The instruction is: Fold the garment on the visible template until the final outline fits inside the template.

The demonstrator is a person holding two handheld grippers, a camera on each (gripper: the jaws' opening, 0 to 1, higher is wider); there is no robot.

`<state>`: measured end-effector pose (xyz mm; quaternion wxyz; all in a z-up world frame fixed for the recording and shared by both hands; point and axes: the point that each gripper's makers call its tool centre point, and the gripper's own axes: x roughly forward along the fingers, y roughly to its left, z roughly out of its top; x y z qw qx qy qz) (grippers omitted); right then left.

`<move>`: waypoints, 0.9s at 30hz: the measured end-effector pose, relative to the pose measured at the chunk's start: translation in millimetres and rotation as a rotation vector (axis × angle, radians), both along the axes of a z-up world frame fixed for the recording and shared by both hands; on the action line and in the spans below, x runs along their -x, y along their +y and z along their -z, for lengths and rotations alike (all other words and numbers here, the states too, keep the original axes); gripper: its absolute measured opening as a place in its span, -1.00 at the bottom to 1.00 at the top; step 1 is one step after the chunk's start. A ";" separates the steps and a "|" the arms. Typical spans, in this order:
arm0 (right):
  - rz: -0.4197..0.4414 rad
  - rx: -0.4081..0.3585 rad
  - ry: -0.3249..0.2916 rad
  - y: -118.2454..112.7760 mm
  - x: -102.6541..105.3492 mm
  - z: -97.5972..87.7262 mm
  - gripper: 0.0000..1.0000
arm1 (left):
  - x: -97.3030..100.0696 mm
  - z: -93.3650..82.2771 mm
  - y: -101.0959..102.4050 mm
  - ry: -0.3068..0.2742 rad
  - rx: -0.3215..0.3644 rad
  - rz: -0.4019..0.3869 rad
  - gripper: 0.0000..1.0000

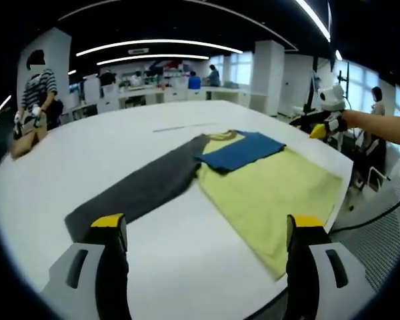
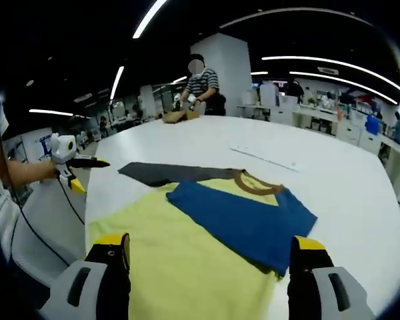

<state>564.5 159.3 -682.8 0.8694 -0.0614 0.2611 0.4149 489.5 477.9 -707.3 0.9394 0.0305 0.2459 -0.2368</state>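
A soft, matt cloth yellow garment with blue and grey sleeves [image 1: 267, 183] is laid on a smooth white table [image 1: 120, 143].

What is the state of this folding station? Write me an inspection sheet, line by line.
Surface: white table, garment laid flat on it.
Job's things: yellow garment; blue sleeve folded across the chest; grey sleeve stretched outward; brown collar. Thin pale strip beyond the collar; template outline cannot be made out.
Clutter: brown item at the far edge.
Grippers: left claw open, empty; right claw open, empty, over the garment's hem.
Cables: black cable hanging off the table's side.
Surroundings: open office, ceiling light strips, desks; a person working at the far side.
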 end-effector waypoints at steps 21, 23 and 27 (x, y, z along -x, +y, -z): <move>-0.049 -0.037 -0.059 7.1 44.5 -19.9 0.98 | -47.9 -5.3 67.3 -0.053 -0.004 -0.205 0.75; -0.048 -0.037 -0.060 6.4 45.9 -20.5 0.98 | -50.4 -1.0 75.8 -0.047 -0.010 -0.239 0.70; -0.040 -0.036 -0.064 3.7 49.3 -21.6 0.98 | -54.0 7.3 91.8 -0.033 -0.023 -0.300 0.63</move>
